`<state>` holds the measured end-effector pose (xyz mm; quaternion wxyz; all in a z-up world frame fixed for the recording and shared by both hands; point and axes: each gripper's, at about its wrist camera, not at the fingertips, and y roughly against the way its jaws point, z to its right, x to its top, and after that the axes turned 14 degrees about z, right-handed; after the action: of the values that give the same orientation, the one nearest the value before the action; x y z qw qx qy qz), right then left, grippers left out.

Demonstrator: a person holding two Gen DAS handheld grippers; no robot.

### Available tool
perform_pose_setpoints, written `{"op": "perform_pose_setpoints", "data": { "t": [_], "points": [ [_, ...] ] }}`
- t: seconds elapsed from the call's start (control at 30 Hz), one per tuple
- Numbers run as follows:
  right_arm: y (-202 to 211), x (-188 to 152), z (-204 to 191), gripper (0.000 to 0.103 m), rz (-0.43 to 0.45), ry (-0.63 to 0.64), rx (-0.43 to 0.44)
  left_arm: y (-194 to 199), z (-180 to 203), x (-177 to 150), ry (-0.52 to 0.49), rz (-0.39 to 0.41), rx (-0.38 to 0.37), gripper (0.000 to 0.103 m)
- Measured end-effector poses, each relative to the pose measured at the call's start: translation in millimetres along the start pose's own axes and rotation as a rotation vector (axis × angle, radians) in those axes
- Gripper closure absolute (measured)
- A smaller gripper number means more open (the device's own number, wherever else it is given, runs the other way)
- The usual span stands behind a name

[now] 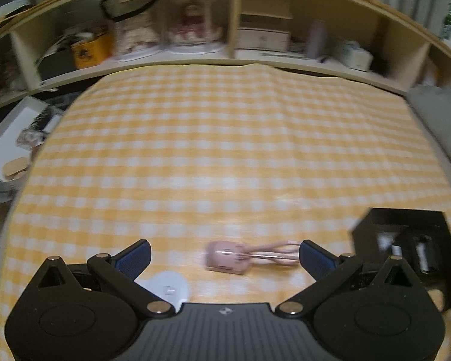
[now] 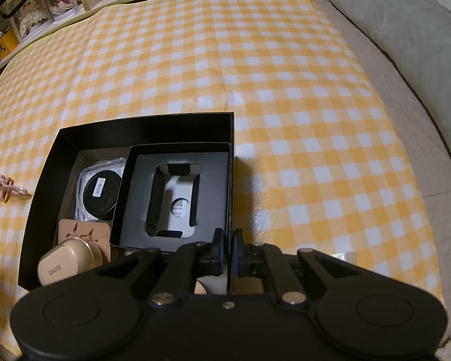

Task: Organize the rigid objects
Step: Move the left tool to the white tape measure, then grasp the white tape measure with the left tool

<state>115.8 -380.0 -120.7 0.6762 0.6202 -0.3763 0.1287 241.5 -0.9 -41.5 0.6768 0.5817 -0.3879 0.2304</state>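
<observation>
A pink eyelash curler (image 1: pixel 240 257) lies on the yellow checked cloth between the wide-open fingers of my left gripper (image 1: pixel 225 254); it also shows at the left edge of the right wrist view (image 2: pixel 6 188). A white round object (image 1: pixel 168 290) lies just by the left finger. My right gripper (image 2: pixel 228 251) is shut on the right wall of a black box (image 2: pixel 230 162). The box holds a smaller black insert box (image 2: pixel 174 198), a round black tin (image 2: pixel 102 194), a tan card (image 2: pixel 85 231) and a beige KIUVO case (image 2: pixel 64 264). The box shows at right in the left wrist view (image 1: pixel 406 240).
Wooden shelves (image 1: pixel 234 18) with boxes and jars run along the far edge of the cloth. A grey pillow (image 2: pixel 406 21) lies at the right. A white board (image 1: pixel 12 141) with small items sits to the left of the cloth.
</observation>
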Motion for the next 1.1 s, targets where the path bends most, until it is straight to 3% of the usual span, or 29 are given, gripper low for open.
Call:
{"op": "perform_pose_setpoints", "data": {
  "t": [0.2,0.37,0.5,0.57,0.67,0.87,0.93,1.1],
  "points": [
    [-0.4,-2.1,1.8,0.096,0.000,0.002,-0.001,-21.4,-34.4,-11.1,0.015,-0.038,0.039,0.000],
    [-0.9,-1.2,0.7,0.096,0.000,0.001,-0.001,-46.7,-44.7,-25.3,-0.028,-0.151,0.048,0.000],
    [-1.0,-1.2,0.8,0.096,0.000,0.001,-0.001,-59.2,-51.2,-32.4,0.004,-0.239,0.030,0.000],
    [-1.3,-2.7,0.3,0.096,0.000,0.001,-0.001,-62.3,-52.2,-33.3,0.002,-0.255,0.036,0.007],
    [-1.2,-2.2,0.2,0.096,0.000,0.001,-0.001,-67.1,-51.6,-37.7,-0.022,-0.288,0.032,0.025],
    [-1.2,-1.4,0.1,0.096,-0.001,0.001,-0.002,-80.8,-49.5,-59.3,-0.072,-0.360,0.068,0.034],
    [-1.0,-2.0,0.7,0.096,0.000,0.002,-0.002,-83.7,-51.9,-64.4,-0.075,-0.377,0.076,0.042],
    [-1.0,-1.6,0.4,0.096,-0.001,0.002,-0.002,-86.1,-53.8,-72.5,-0.074,-0.364,0.068,0.050]
  ]
}}
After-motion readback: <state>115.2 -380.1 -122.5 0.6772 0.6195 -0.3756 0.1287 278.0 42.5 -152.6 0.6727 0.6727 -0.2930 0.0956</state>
